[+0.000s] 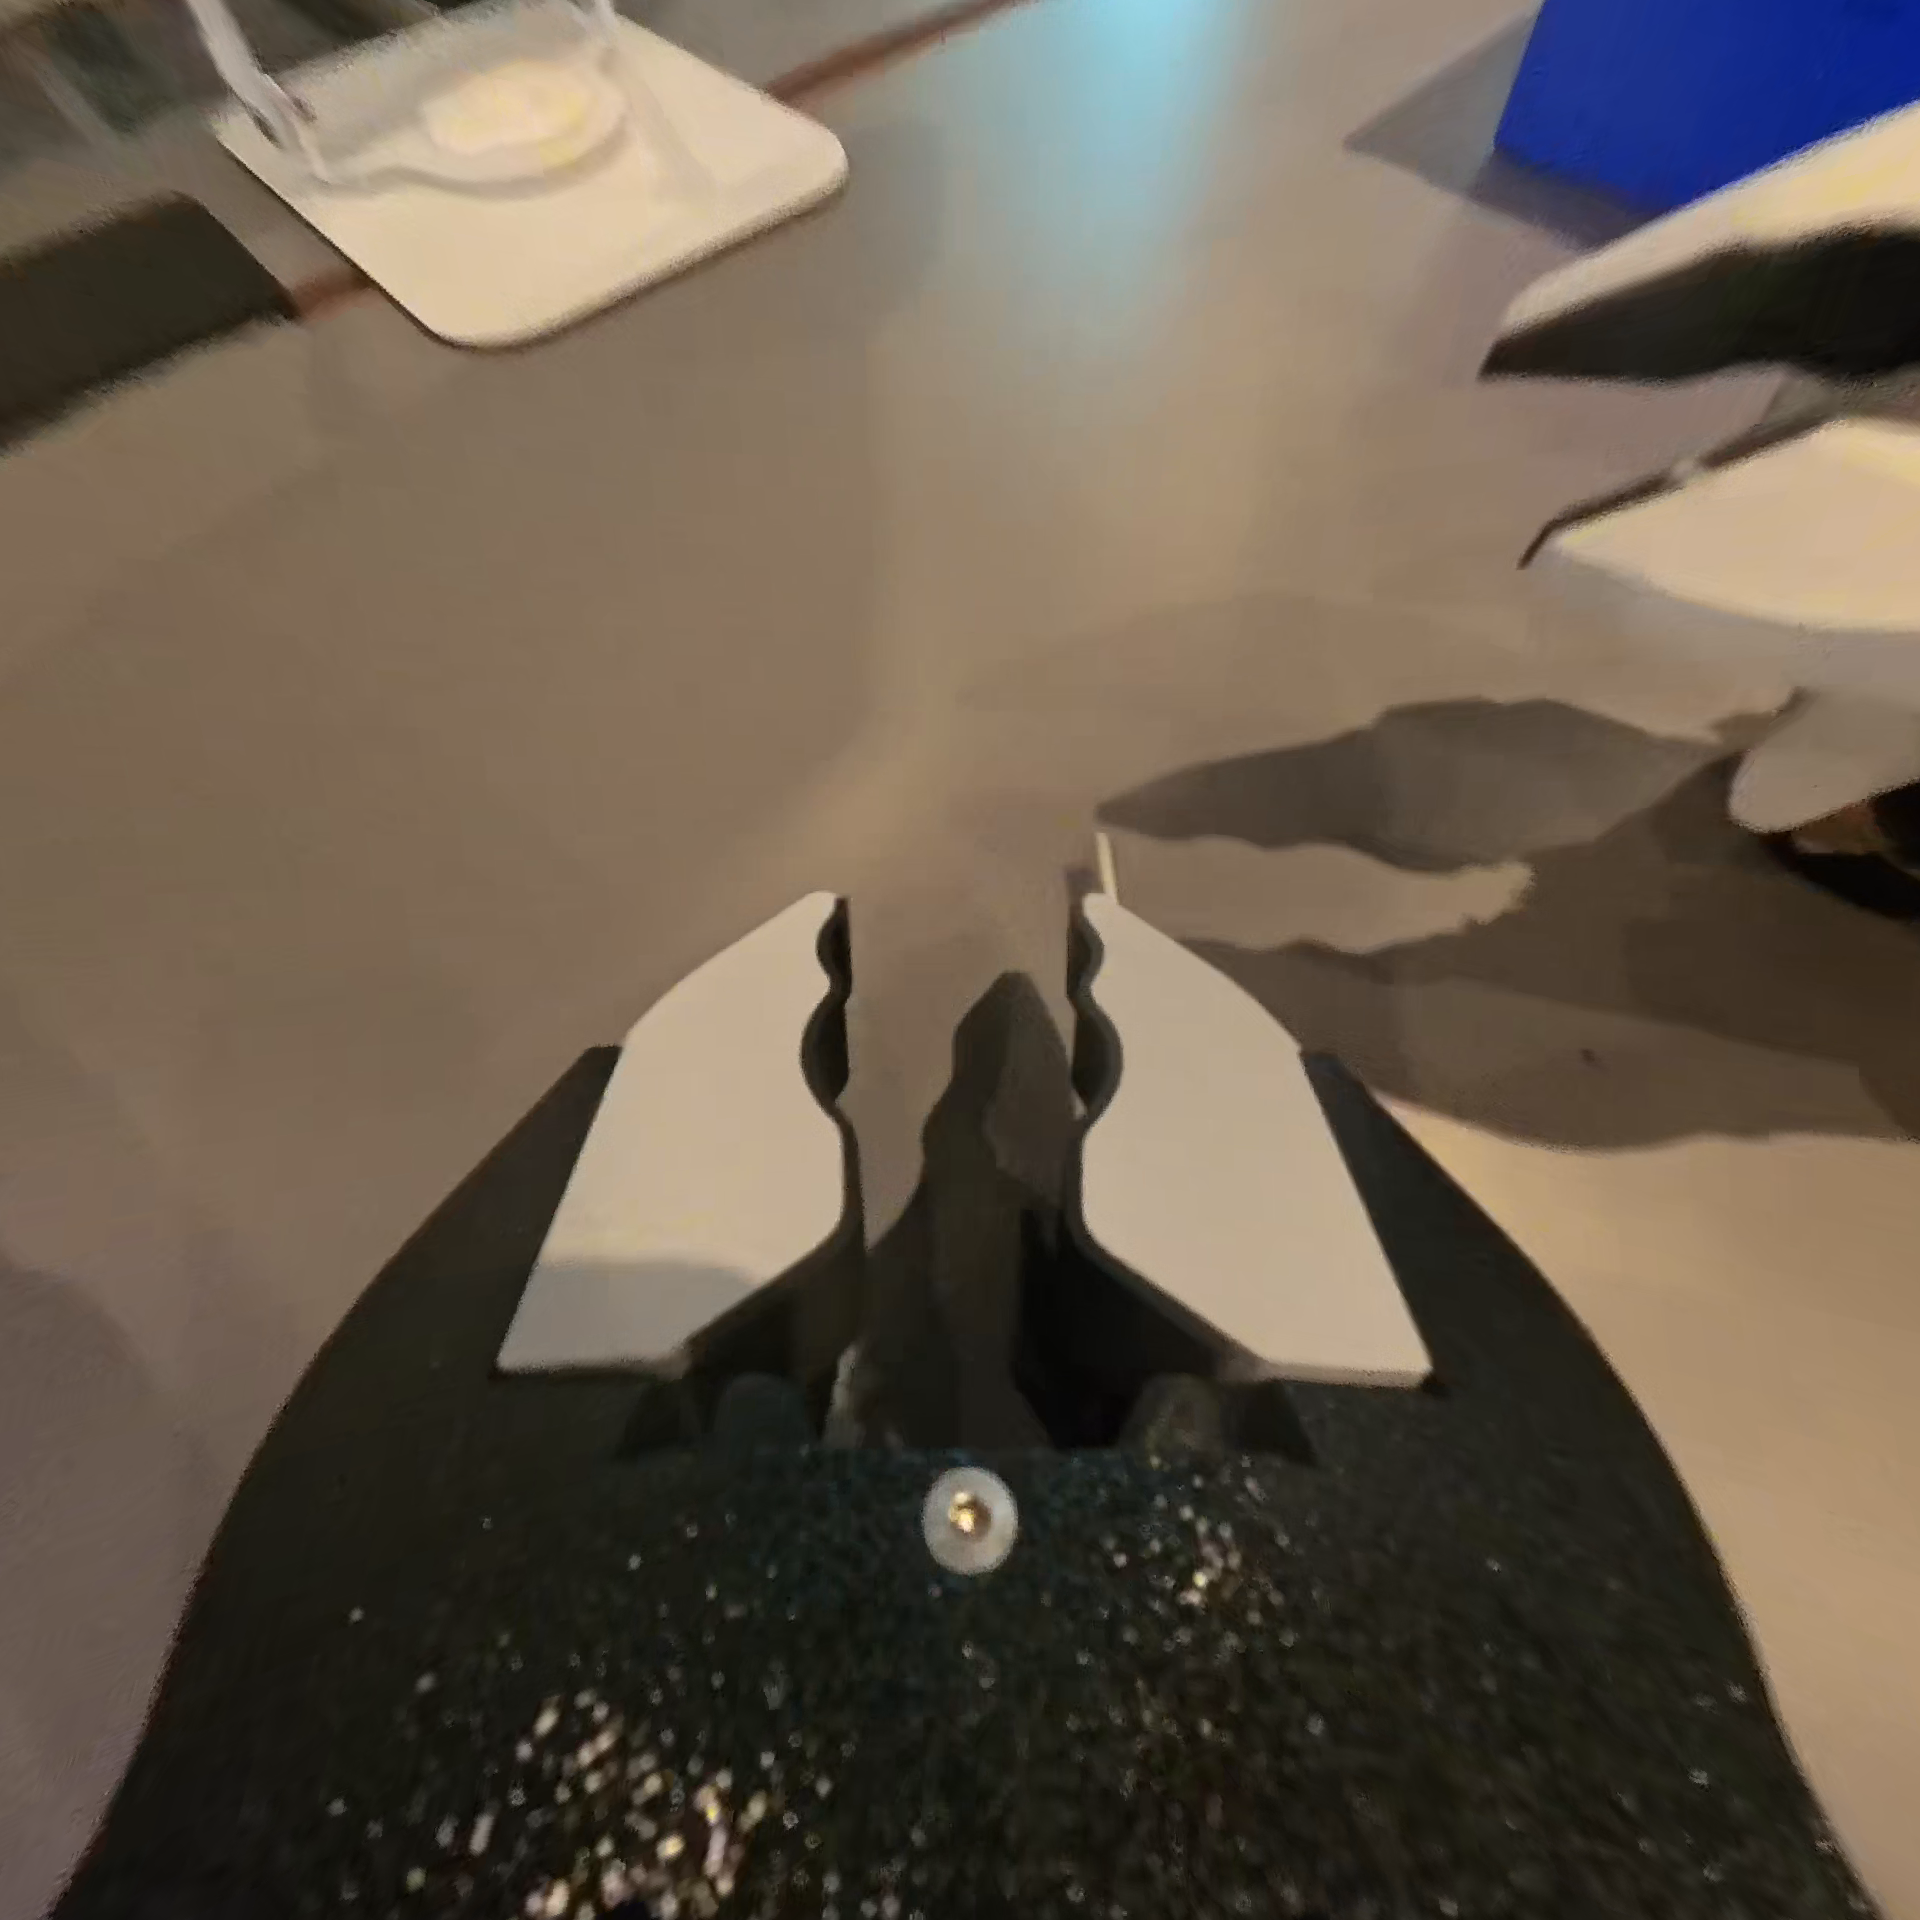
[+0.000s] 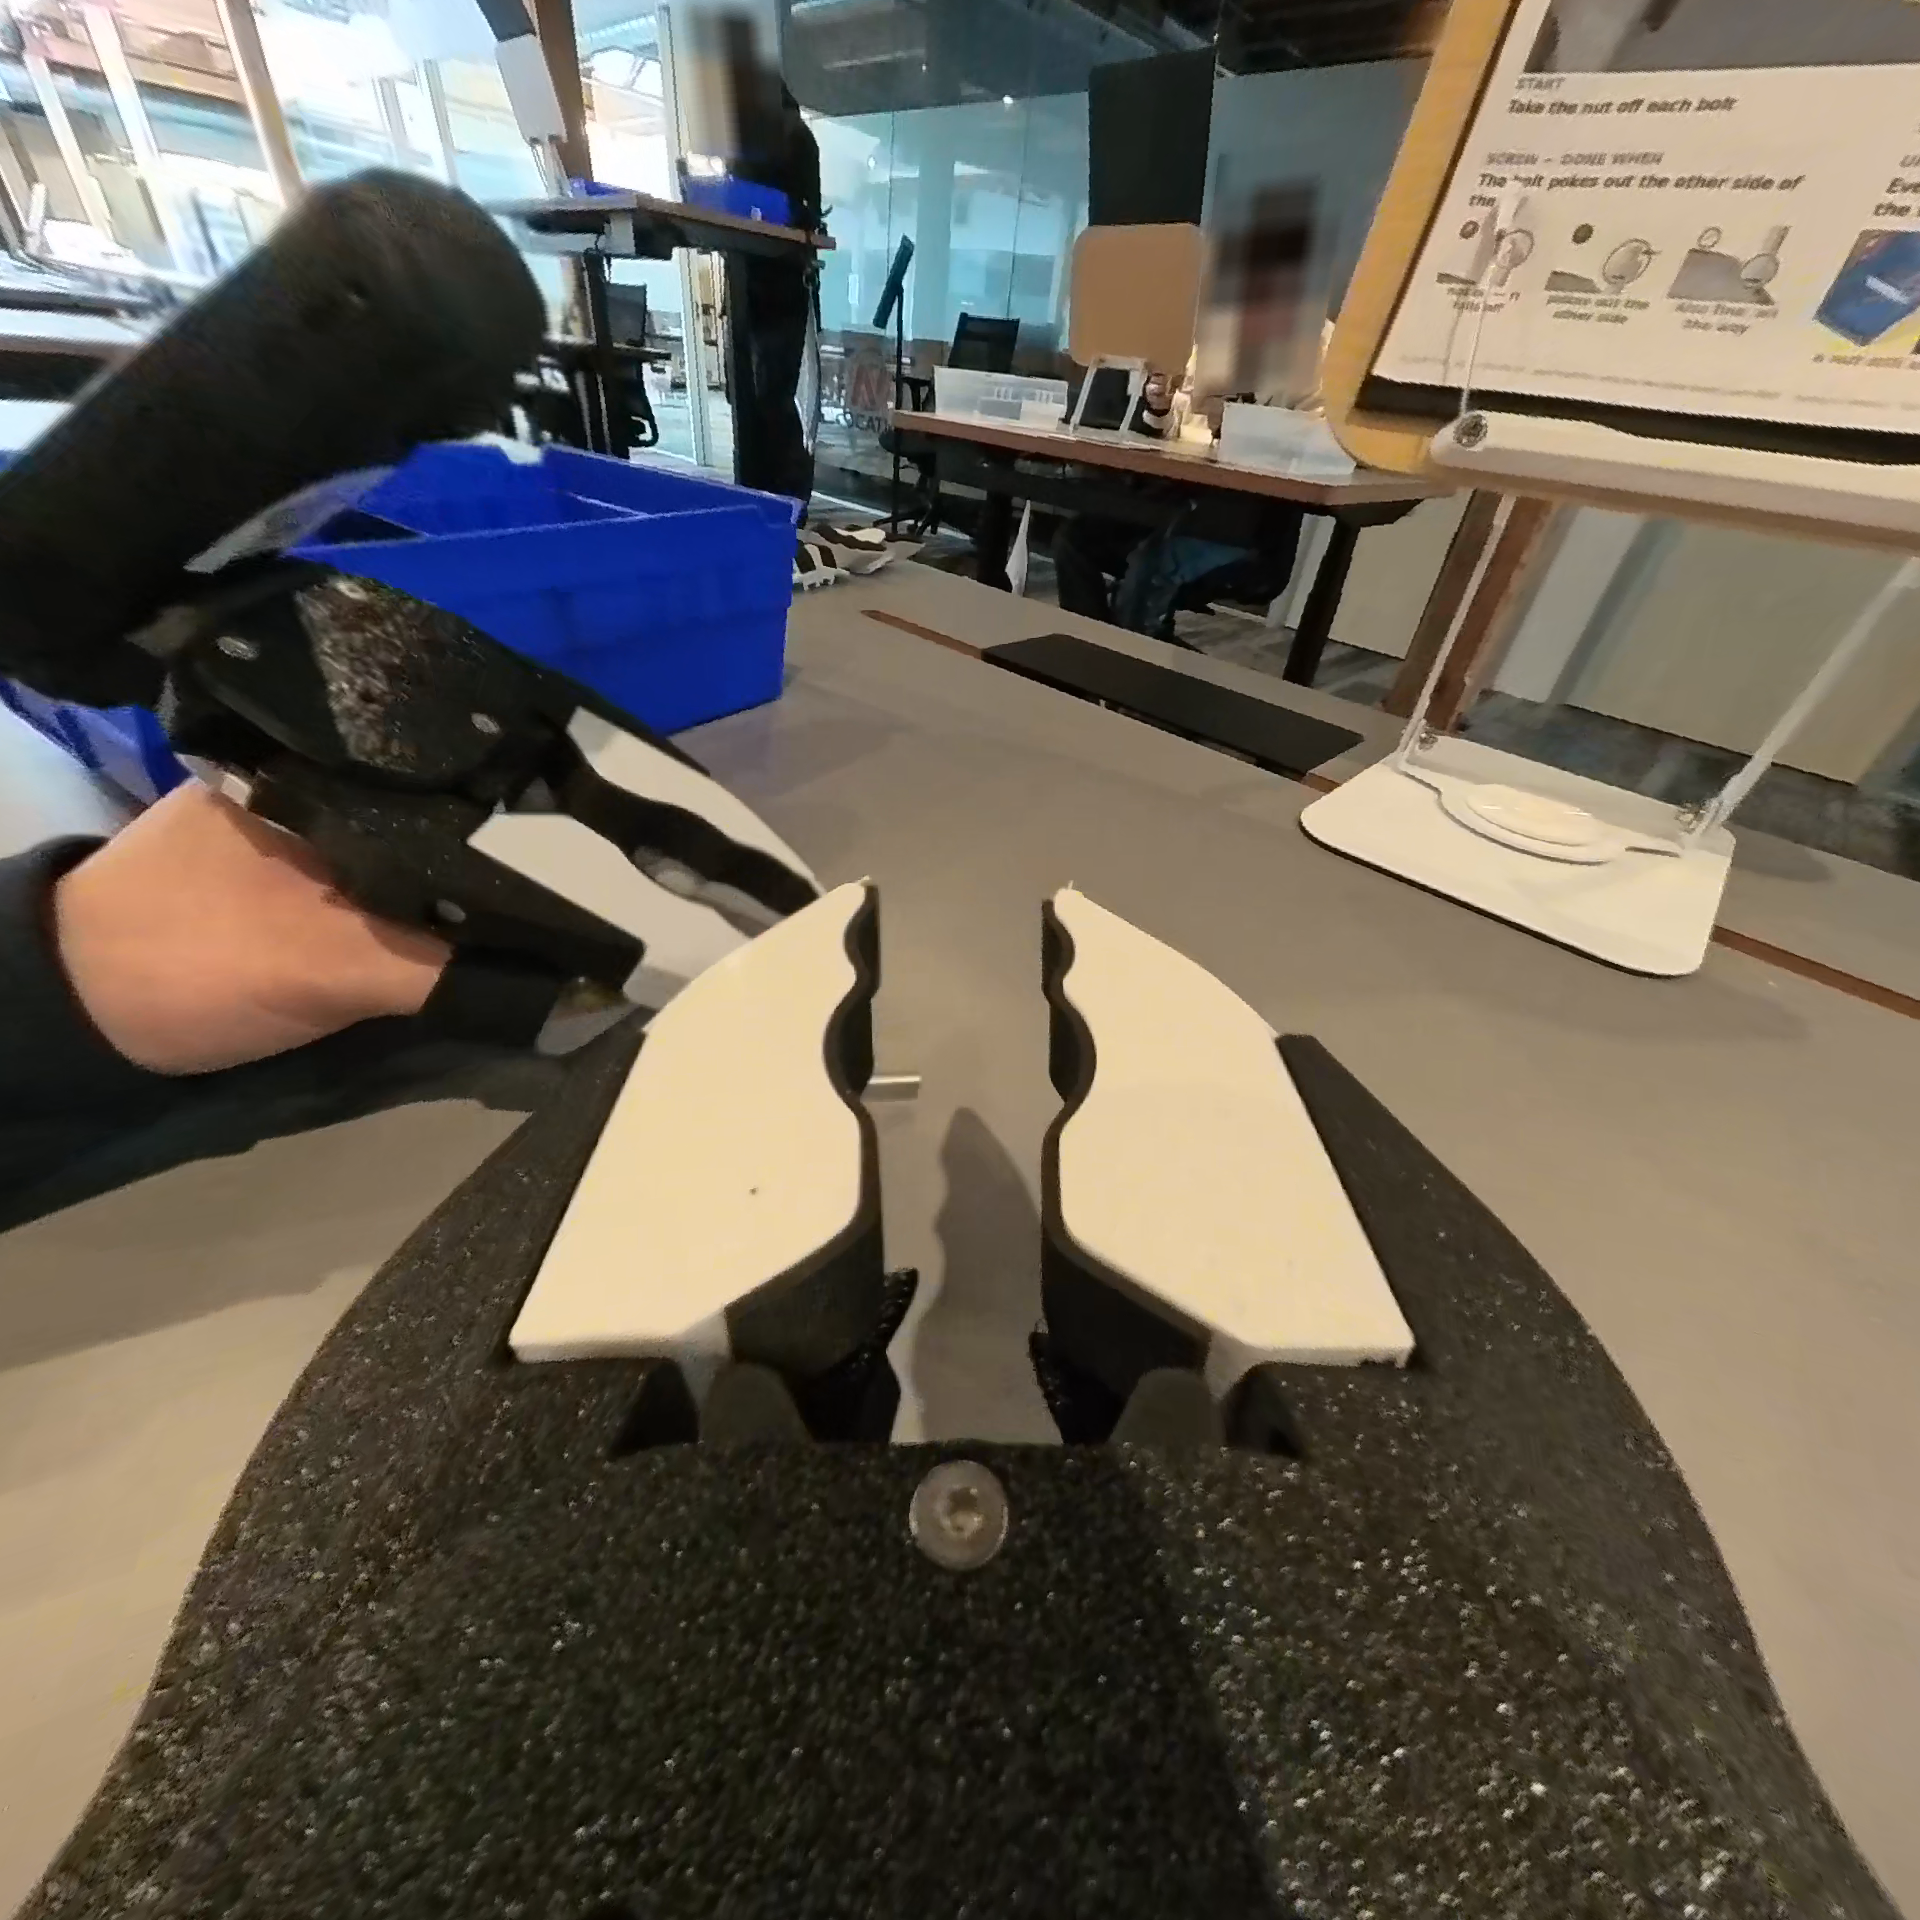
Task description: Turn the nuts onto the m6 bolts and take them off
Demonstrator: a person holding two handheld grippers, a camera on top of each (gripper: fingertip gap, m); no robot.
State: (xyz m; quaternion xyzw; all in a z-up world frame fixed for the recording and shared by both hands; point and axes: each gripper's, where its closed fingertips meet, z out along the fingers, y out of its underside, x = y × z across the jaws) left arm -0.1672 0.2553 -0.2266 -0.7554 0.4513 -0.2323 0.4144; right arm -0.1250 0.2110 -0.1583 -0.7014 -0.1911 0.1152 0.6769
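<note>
Small metal bolt (image 2: 894,1088) lies flat on the grey desk (image 2: 1455,1195), long axis crosswise, just ahead of the right gripper (image 2: 958,914), jaws apart and empty; left gripper (image 1: 958,914), also apart, nears from its left.

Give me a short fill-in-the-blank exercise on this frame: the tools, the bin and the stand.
1. The jaws of the right tool stand ____, with nothing between them.
2. The bin behind the left tool is ____ in colour.
3. The white stand base rests on the grey ____.
4. A bare ____ grips the left tool from below.

Missing words: open; blue; table; hand
</note>
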